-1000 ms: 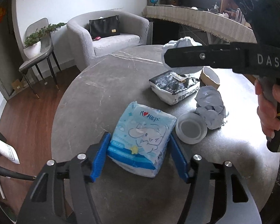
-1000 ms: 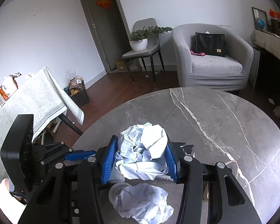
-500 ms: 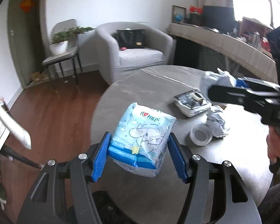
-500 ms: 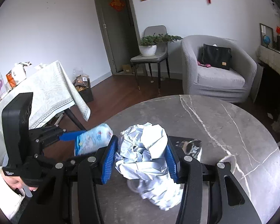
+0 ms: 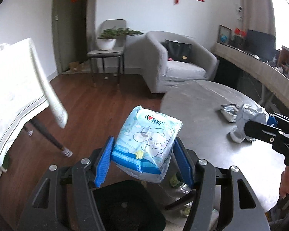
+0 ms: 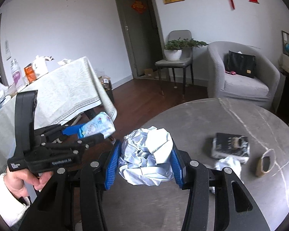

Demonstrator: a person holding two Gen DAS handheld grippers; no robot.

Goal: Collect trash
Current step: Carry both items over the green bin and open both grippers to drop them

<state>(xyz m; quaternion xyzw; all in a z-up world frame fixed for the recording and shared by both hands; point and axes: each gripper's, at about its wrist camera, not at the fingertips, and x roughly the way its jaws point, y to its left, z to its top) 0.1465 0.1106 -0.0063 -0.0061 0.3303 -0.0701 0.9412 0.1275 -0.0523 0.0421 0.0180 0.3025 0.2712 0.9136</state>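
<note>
My left gripper (image 5: 144,154) is shut on a light blue cartoon-printed tissue pack (image 5: 148,140), held in the air past the left edge of the round grey table (image 5: 202,115), above a black bin (image 5: 125,202) with a white liner bag. It also shows in the right wrist view (image 6: 95,127). My right gripper (image 6: 144,154) is shut on a crumpled white paper ball (image 6: 147,150), held above the table's left part; it also shows in the left wrist view (image 5: 250,113).
On the table lie a black-and-white packet (image 6: 230,148), another paper wad (image 6: 228,165), a cardboard roll (image 6: 265,162) and a white lid (image 5: 236,134). A cloth-covered table (image 6: 67,92) stands left. A chair with a plant (image 6: 175,57) and a grey armchair (image 6: 242,77) stand behind.
My left gripper has lifted the tissue pack off the table and carried it left, over the bin. My right gripper has moved left with the paper ball.
</note>
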